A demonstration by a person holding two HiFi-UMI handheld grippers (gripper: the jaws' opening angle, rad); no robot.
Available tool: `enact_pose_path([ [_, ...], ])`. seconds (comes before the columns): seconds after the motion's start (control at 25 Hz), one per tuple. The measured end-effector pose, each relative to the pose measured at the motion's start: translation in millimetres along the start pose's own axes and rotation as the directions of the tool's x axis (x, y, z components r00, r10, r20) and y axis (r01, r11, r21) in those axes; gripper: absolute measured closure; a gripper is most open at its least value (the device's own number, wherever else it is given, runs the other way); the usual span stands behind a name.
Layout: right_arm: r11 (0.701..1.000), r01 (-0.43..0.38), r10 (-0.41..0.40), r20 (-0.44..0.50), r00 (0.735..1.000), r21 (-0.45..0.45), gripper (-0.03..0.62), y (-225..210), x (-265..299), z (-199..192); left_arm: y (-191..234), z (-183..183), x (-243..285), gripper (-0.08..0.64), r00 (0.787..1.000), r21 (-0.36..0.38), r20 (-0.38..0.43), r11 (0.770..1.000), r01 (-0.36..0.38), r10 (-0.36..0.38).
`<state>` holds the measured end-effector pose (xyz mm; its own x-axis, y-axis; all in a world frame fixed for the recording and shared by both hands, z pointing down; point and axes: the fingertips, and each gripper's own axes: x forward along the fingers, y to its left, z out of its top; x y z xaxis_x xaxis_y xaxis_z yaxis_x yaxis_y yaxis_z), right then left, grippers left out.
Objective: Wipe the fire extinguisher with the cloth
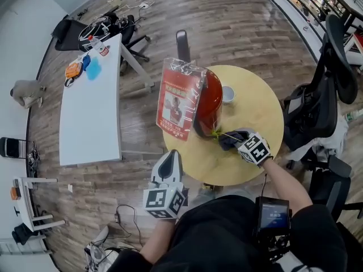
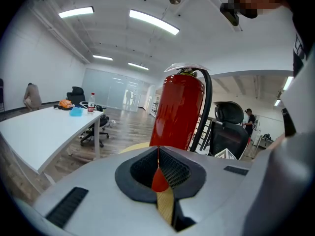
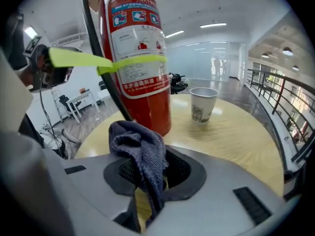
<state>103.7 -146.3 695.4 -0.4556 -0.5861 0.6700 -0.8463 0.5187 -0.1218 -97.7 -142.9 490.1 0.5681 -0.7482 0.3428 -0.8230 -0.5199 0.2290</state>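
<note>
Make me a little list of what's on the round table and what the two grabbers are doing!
Table: round yellow table
On it: red fire extinguisher, standing upright; white paper cup beside it
Right gripper: shut on a dark cloth, close to the fire extinguisher's base
Left gripper: shut, holding nothing, just off the table's near edge
Wiping: cannot tell if the cloth touches the fire extinguisher

In the right gripper view the fire extinguisher [image 3: 140, 58] runs off the top edge, so its head is cut off, and its label print is too small to read. The cloth [image 3: 141, 154] hides where the jaws of the right claw [image 3: 147, 180] meet. In the left gripper view the left claw [image 2: 158, 180] hides the fire extinguisher's base.
</note>
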Motion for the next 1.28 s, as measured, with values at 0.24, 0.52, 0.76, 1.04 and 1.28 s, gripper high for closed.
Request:
enact_pose_path([
  [0.24,0.994,-0.064,0.094,0.360,0.928,-0.094,0.500,-24.9,-42.8,118.3,-16.4,4.2,16.1,0.535,0.999,0.001,-0.002,0.999,-0.045,0.045],
  [0.52,0.920,0.077,0.224,0.678,0.700,-0.383,0.500,10.4,-187.8,292.6,-17.0,14.5,20.8,0.535,0.998,0.024,0.028,0.998,-0.065,0.064],
  [0.76,0.926,0.042,0.244,0.677,0.695,-0.376,0.500,14.3,-193.6,295.8,-12.7,14.2,16.7,0.535,0.996,0.022,0.034,0.997,-0.079,0.078],
  [1.04,0.970,-0.061,0.155,0.411,0.898,-0.234,0.502,-7.9,-76.5,172.9,-11.3,0.5,16.5,0.535,0.996,0.013,0.013,0.996,-0.085,0.084],
  [1.28,0.976,-0.067,0.113,0.215,0.970,-0.207,0.502,-5.4,-21.6,96.7,-14.3,-3.1,17.2,0.535,0.996,0.007,0.005,0.996,-0.085,0.085],
])
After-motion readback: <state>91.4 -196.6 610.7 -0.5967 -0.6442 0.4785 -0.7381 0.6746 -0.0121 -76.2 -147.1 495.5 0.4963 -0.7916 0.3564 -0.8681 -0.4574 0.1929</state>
